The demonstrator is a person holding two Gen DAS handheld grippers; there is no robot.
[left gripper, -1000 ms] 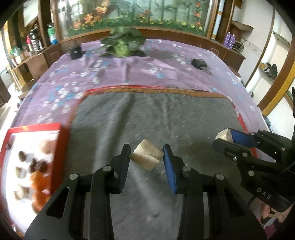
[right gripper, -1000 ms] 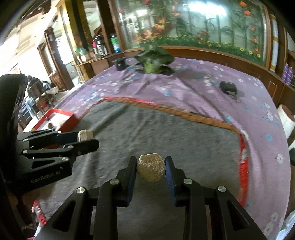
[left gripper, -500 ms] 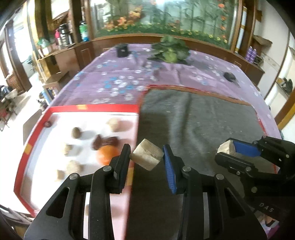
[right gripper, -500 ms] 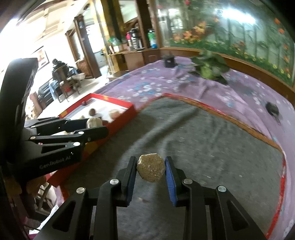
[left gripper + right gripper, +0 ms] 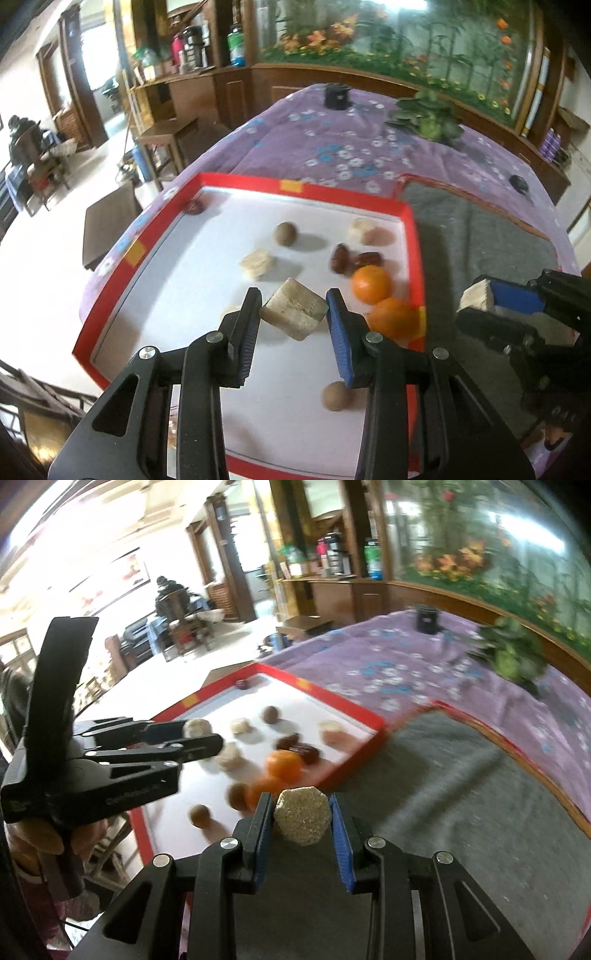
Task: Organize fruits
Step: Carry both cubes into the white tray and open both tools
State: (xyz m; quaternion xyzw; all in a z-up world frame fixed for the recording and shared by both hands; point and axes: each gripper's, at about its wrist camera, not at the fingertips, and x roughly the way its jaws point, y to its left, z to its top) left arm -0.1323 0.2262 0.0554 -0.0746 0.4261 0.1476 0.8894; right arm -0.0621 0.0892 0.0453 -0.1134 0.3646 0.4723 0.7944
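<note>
My left gripper (image 5: 293, 314) is shut on a pale beige chunk of fruit (image 5: 294, 313) and holds it above the white floor of a red-rimmed tray (image 5: 236, 182). The tray holds two oranges (image 5: 371, 284), dark red dates (image 5: 354, 259), brown round fruits (image 5: 285, 233) and pale pieces (image 5: 257, 263). My right gripper (image 5: 301, 821) is shut on a grainy tan round piece (image 5: 301, 820), over the grey mat (image 5: 461, 794) by the tray's near right corner (image 5: 373, 726). The right gripper also shows at the right of the left wrist view (image 5: 480, 301).
The tray sits at the left end of a table with a purple flowered cloth (image 5: 332, 147). A green plant (image 5: 428, 118), a black cup (image 5: 336, 96) and a small black object (image 5: 519, 182) stand further back. A floor drop lies left of the tray.
Both grippers have swung left, still holding their pieces. The left one went from over the grey mat to over the tray. The right one came up to the tray's edge.
</note>
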